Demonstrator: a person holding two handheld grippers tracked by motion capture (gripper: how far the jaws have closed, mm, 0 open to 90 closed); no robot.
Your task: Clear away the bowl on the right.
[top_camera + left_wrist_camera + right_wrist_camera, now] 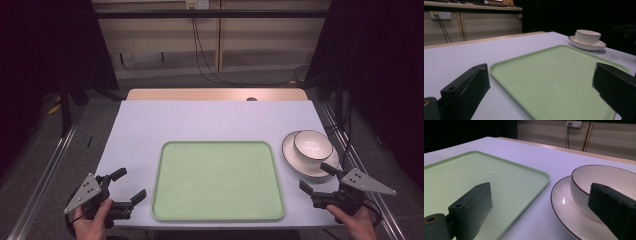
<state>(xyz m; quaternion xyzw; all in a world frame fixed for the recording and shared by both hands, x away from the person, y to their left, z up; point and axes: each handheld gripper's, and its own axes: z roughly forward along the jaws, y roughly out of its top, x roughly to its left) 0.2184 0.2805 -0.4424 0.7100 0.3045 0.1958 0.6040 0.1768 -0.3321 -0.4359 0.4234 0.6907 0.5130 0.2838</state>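
**Two open claws wait at the near corners of a desk with a tray, a bowl and a plate**

Seen from above, a pale desk (150, 125) carries a light green tray (218, 181) at its near middle, with nothing lying in it. To the right of the tray, just beside its far right corner, sits a white plate (296, 161) with a white, dark-rimmed bowl (313, 145) standing upright on it.

The right claw (320, 178) is held by a hand at the desk's near right corner. Its jaws stand wide apart with nothing between them, and they point toward the plate's near edge. In the right gripper view one jaw sits in front of the bowl (604, 180) and the other in front of the tray (486, 180); whether any jaw touches the plate (564, 200) is hard to tell from these angles, though it looks to be just short of it.

The left claw (129, 186) is held by a hand at the near left corner, just beside the tray's left edge. Its jaws are also spread wide and grip nothing. In the left gripper view they frame the tray (559, 75), with the bowl (587, 36) and plate (587, 45) well apart at the far side.
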